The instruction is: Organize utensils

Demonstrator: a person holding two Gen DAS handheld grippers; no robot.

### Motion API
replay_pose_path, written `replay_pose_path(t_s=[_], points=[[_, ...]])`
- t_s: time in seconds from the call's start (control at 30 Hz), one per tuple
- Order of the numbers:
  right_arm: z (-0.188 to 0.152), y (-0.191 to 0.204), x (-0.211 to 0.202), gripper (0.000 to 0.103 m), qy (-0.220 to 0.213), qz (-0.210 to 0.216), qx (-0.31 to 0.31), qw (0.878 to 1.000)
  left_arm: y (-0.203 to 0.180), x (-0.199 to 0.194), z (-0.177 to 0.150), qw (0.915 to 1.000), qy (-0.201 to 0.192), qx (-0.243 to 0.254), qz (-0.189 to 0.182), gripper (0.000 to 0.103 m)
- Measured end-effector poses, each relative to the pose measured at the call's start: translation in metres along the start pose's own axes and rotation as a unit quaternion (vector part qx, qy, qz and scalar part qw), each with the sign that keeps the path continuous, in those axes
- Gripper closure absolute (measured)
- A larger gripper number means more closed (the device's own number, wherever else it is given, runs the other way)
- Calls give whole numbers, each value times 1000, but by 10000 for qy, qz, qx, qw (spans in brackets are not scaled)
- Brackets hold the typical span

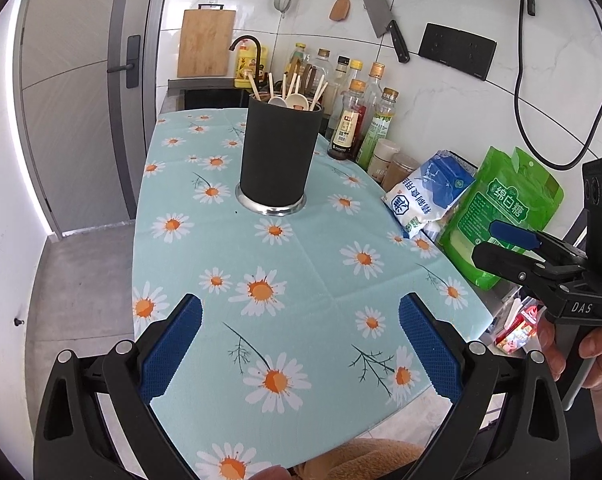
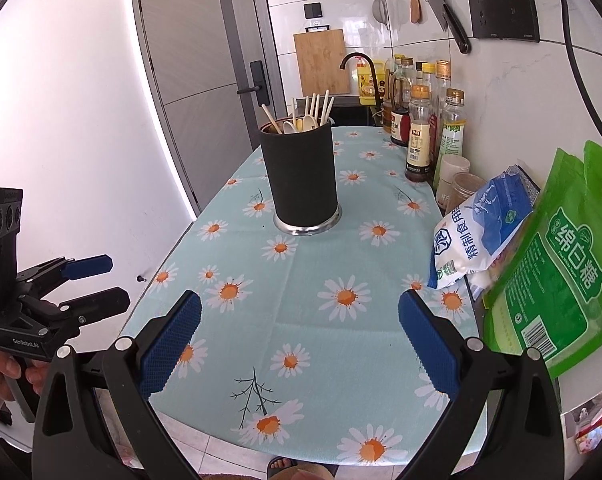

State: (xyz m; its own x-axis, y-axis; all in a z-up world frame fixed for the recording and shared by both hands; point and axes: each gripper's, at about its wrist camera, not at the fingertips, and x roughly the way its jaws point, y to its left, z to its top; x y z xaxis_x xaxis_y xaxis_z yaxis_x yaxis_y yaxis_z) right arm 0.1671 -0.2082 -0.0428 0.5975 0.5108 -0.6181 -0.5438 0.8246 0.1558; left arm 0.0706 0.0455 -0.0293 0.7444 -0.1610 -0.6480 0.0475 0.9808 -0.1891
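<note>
The black cylindrical utensil holder [image 1: 277, 156] stands upright mid-counter [image 1: 309, 256] on the daisy-print cloth, chopsticks and spoons [image 1: 289, 92] inside. Nearer than it, the left claw [image 1: 301, 348] and right claw [image 2: 299, 346] hover wide open, empty, probably finished.

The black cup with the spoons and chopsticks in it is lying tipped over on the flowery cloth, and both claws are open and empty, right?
Not quite. The black cup stands upright on its silver base on the flowery cloth, with the spoons and chopsticks sticking up out of it; both wrist views show this. The rest is right: the left claw and the right claw are open and empty.
</note>
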Motion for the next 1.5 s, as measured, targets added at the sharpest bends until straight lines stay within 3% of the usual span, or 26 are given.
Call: replay_pose_path(t_s=[1.5], points=[[-3,2,6,5,121,16,-25,9999,-6,-5,0,10000,-13,28,-29,7]])
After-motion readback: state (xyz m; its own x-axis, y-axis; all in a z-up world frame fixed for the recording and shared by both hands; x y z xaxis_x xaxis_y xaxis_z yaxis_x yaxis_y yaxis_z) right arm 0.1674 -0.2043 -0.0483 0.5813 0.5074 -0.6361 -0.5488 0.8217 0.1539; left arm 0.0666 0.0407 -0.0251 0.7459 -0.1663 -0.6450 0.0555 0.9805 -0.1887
